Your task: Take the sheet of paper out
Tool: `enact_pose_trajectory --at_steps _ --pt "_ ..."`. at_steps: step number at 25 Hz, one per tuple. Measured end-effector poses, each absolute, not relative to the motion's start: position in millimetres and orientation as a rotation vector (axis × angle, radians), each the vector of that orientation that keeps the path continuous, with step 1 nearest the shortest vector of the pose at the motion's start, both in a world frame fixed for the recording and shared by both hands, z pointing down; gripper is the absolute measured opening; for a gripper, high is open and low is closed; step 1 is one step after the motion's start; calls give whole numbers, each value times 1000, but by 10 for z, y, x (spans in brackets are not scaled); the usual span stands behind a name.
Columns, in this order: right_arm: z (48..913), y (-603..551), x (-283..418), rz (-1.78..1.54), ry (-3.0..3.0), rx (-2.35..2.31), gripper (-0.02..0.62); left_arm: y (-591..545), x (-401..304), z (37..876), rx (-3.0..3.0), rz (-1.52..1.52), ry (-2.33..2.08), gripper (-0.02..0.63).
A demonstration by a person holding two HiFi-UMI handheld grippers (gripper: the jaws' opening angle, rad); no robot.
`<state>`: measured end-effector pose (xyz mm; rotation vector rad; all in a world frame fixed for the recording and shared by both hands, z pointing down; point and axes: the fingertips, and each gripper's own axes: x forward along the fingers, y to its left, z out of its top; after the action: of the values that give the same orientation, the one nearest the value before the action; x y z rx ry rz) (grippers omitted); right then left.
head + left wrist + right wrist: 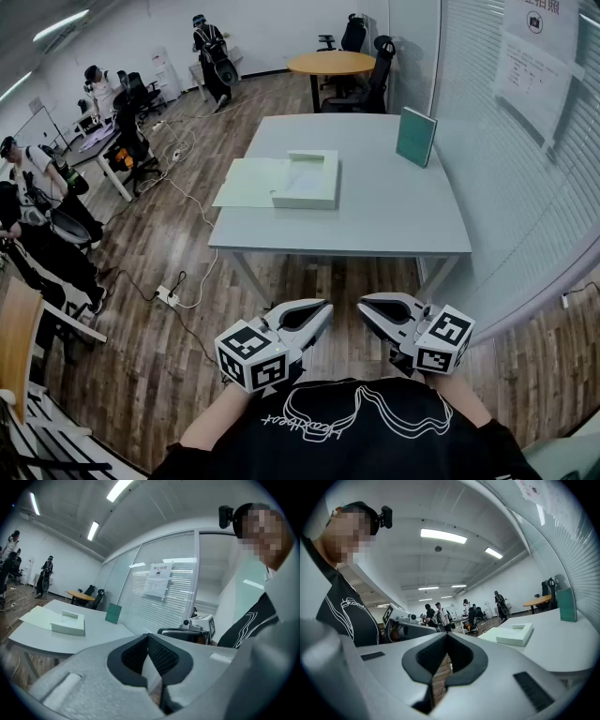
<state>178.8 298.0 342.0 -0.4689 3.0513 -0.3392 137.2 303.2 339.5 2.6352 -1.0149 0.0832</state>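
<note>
A pale green box file (pixel 310 179) lies on the grey table (pixel 394 220), with a flat pale sheet (pixel 249 183) spread out to its left. Both grippers hang low in front of my chest, well short of the table's near edge, tips turned toward each other. My left gripper (pixel 327 307) is shut with nothing in it; its jaws meet at the tip (pixel 148 636). My right gripper (pixel 362 304) is also shut and empty (pixel 446 635). The file shows far off in the left gripper view (pixel 69 624) and in the right gripper view (pixel 515 634).
A dark green book (pixel 416 137) stands upright at the table's far right. A glass wall with blinds (pixel 525 141) runs along the right. A power strip (pixel 167 296) and cables lie on the wood floor to the left, near seated people and chairs. A round wooden table (pixel 331 64) stands behind.
</note>
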Motion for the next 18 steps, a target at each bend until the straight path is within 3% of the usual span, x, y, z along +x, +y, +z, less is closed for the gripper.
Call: enact_pose_trajectory --at_steps 18 --pt "3478 3011 1640 -426 3034 -410 9 3135 1230 3451 2581 83 -1092 12"
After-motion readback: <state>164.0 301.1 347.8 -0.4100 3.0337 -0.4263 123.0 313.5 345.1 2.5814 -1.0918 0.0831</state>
